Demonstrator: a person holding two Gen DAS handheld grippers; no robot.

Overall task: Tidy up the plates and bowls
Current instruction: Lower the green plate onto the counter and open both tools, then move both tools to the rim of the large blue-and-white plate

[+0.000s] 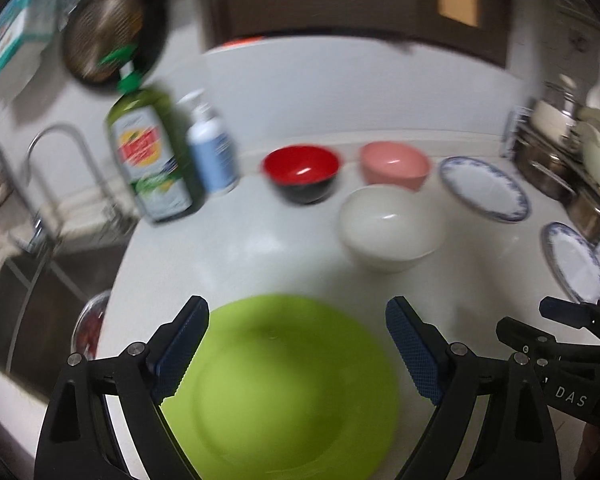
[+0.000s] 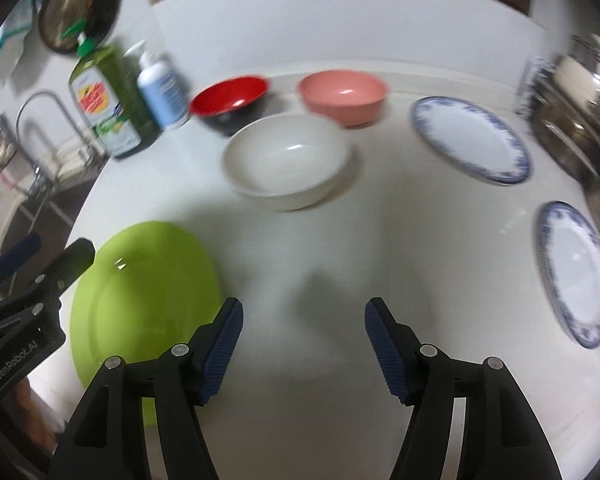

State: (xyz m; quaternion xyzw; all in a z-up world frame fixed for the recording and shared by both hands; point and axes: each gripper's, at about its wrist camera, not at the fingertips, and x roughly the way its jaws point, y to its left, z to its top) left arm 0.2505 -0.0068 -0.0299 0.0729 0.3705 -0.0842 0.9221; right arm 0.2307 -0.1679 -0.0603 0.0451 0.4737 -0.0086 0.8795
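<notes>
- Lying flat on the white tabletop (image 2: 340, 240) near its front edge beside the sink: one round lime-green plastic plate (image 1: 284, 384), untouched, nothing stacked on it.
- Left gripper (image 1: 296, 348): hovers over the green plate, tilted downward; jaws spread wide either side of the plate's far rim in the left wrist view, blue ribbed pads pressing on nothing.
- Right gripper (image 2: 304, 344): angled steeply down over bare tabletop just right of the green plate; jaws spread, nothing between them.
- Rear row: red-and-black lacquer bowl (image 2: 230, 98), pink plastic bowl (image 2: 342, 94), with a wide white ceramic bowl (image 2: 286, 158) just in front of them.
- Right side: two white plates with blue patterned rims, one further back (image 2: 470, 140) and one nearer the front (image 2: 576, 272), well apart from each other.
- Not for sorting: green dish-soap bottle (image 2: 106, 102) and white pump bottle (image 2: 160, 84) near the sink.
- Judgement: plates look unstacked and bowls un-nested, so most sorting remains.
- Handling advice: take a blue-rimmed plate by the rim with a shallow pinch, keep it level, lower it squarely onto its mate; nest small bowls into the white one gently, as glazed ware would slide.
</notes>
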